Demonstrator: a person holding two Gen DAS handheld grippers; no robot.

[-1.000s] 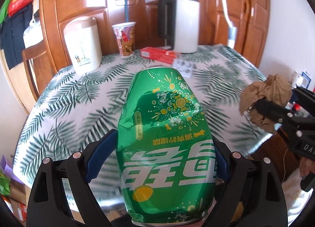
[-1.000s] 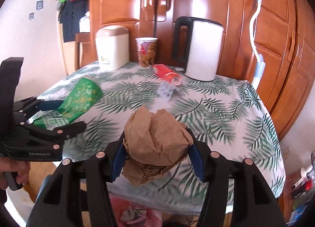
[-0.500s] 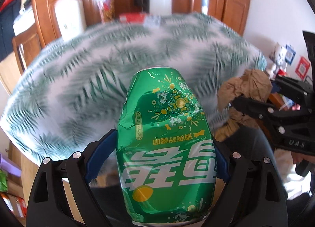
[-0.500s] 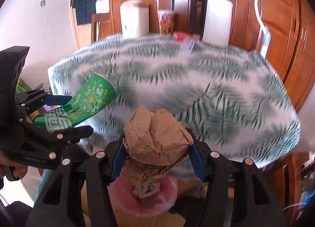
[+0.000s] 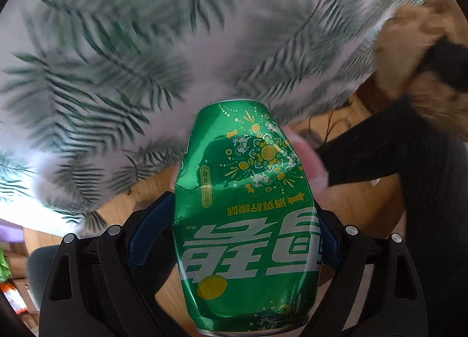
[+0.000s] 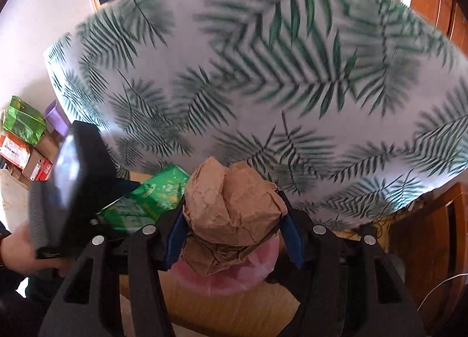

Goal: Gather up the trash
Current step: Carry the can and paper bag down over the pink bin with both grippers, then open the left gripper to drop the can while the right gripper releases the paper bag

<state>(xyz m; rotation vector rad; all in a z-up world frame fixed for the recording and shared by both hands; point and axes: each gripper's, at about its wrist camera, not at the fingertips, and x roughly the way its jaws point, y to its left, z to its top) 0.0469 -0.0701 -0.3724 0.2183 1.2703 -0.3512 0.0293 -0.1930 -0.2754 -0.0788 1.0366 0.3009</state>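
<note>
My left gripper (image 5: 245,237) is shut on a dented green soda can (image 5: 248,220), which also shows in the right wrist view (image 6: 146,199). My right gripper (image 6: 232,226) is shut on a crumpled brown paper ball (image 6: 231,211), seen blurred at the right in the left wrist view (image 5: 409,53). Both grippers hang off the near edge of the table. A pink-lined trash bin (image 6: 225,278) sits on the floor right under the paper ball; its pink rim (image 5: 307,158) peeks out behind the can.
The palm-leaf tablecloth (image 6: 263,74) drapes over the table edge ahead of both grippers. Wooden floor (image 5: 359,205) lies below. Boxes and a green bag (image 6: 20,132) are stacked on the floor at the left. Wooden cupboards (image 6: 438,1) stand at the right.
Both grippers have dropped from above the tabletop and tilted downward past the table edge. The pink bin has come into view beneath them. Both still hold their trash.
</note>
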